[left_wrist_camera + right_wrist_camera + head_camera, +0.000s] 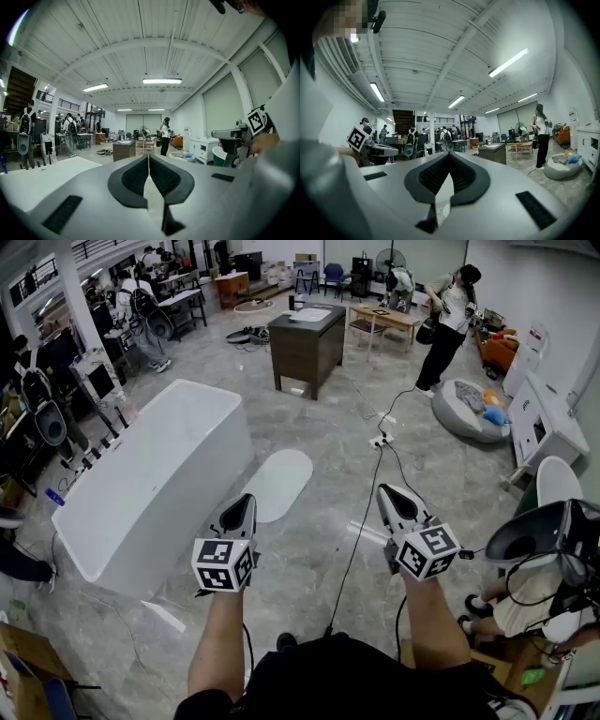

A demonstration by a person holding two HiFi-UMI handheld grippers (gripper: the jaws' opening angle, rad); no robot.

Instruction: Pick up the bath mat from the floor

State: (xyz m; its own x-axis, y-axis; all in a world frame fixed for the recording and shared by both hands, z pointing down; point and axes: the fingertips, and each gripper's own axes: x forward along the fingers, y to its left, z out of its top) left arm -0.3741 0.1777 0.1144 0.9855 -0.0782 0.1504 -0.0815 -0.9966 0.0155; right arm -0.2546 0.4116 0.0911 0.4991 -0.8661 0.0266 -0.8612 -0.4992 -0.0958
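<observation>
Left gripper (148, 158): its pads (132, 178) are pressed flat against each other with nothing between them; it is tipped slightly downward.
Right gripper (449, 155): its pads (432, 177) are also closed tight on nothing; it is held level.
Both grippers: side by side, well apart, raised above the floor (309, 549).
Bath mat (278, 482): a white oval lying flat on the floor, just past the left gripper's tip in the head view and probably not touched by it, though its near edge is hidden.
Bathtub (150, 488): white, just left of the mat.
Cable (364, 521): runs along the floor between the two grippers.
Cabinet (307, 345): dark, farther back.
</observation>
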